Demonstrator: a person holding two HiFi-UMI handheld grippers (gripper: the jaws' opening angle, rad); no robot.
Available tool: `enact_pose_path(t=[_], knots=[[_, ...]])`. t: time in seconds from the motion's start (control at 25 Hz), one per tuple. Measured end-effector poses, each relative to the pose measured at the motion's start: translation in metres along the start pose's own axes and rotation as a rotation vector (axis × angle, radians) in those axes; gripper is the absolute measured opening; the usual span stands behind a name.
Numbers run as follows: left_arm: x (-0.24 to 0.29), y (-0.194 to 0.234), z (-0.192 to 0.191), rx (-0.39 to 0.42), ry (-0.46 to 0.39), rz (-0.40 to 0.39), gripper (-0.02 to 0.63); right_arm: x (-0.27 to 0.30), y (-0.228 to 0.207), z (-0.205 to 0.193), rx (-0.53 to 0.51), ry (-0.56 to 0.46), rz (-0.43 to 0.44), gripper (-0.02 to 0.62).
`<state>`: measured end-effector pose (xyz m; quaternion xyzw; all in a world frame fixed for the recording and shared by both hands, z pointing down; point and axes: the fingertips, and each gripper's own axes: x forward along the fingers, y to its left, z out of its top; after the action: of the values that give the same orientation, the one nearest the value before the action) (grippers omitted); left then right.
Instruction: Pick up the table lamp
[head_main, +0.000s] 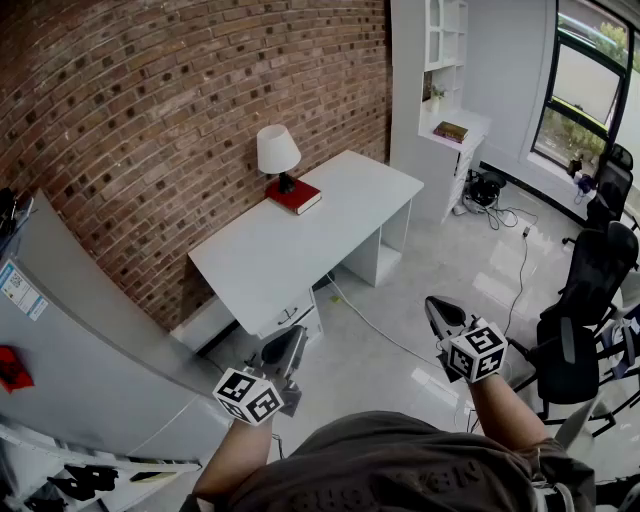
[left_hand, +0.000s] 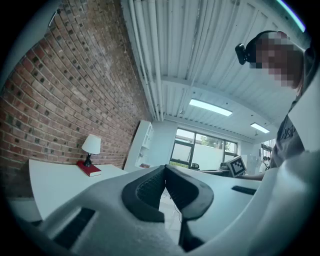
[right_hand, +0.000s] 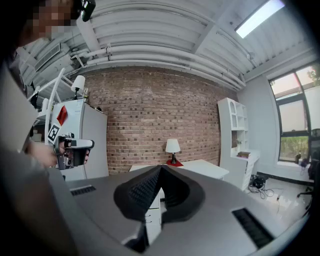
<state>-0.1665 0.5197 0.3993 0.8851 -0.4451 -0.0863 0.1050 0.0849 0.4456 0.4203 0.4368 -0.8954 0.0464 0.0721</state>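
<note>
The table lamp (head_main: 278, 155) has a white shade and a dark base. It stands on a red book (head_main: 293, 196) at the far end of the white desk (head_main: 300, 250), against the brick wall. Both gripper views show it small and far off, as the lamp (left_hand: 91, 147) in the left one and the lamp (right_hand: 173, 148) in the right one. My left gripper (head_main: 291, 345) and right gripper (head_main: 432, 304) hover over the floor well short of the desk. Each has its jaws shut with nothing between them; the left tips (left_hand: 165, 168) and right tips (right_hand: 161, 168) meet.
A grey cabinet (head_main: 70, 330) stands at the left. A white drawer unit (head_main: 298, 315) sits under the desk, with a cable running across the floor (head_main: 370, 325). A white shelf unit (head_main: 445, 90) is at the back, and black office chairs (head_main: 590, 290) at the right.
</note>
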Motion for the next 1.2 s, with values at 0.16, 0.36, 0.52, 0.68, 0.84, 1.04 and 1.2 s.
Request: enact_pose_path(t=[0.16,0.36,0.52,0.68,0.84,1.04,1.2], knots=[[0.006,-0.004,-0.001,0.003,-0.003,-0.006,0.005,-0.002,-0.006,0.000,-0.001,-0.003,0.000,-0.008],[0.013,-0.010,-0.003,0.006,0.003,-0.007,0.005,-0.007,-0.014,-0.001,-0.001,-0.004,-0.001,-0.008],[0.022,-0.018,-0.003,0.014,0.003,-0.009,0.005,-0.011,-0.023,0.002,0.011,-0.004,0.002,-0.006],[0.032,-0.031,-0.004,0.017,0.001,-0.003,0.005,-0.021,-0.039,0.005,0.020,-0.013,-0.001,-0.006],[0.048,-0.050,-0.007,0.019,-0.007,0.005,0.005,-0.034,-0.060,0.007,0.007,-0.011,0.007,-0.006],[0.073,-0.076,-0.018,0.024,-0.019,0.006,0.005,-0.050,-0.085,0.003,-0.007,-0.009,0.028,-0.006],[0.097,-0.098,-0.027,0.018,-0.022,-0.004,0.005,-0.063,-0.109,0.000,-0.014,-0.008,0.032,-0.006]])
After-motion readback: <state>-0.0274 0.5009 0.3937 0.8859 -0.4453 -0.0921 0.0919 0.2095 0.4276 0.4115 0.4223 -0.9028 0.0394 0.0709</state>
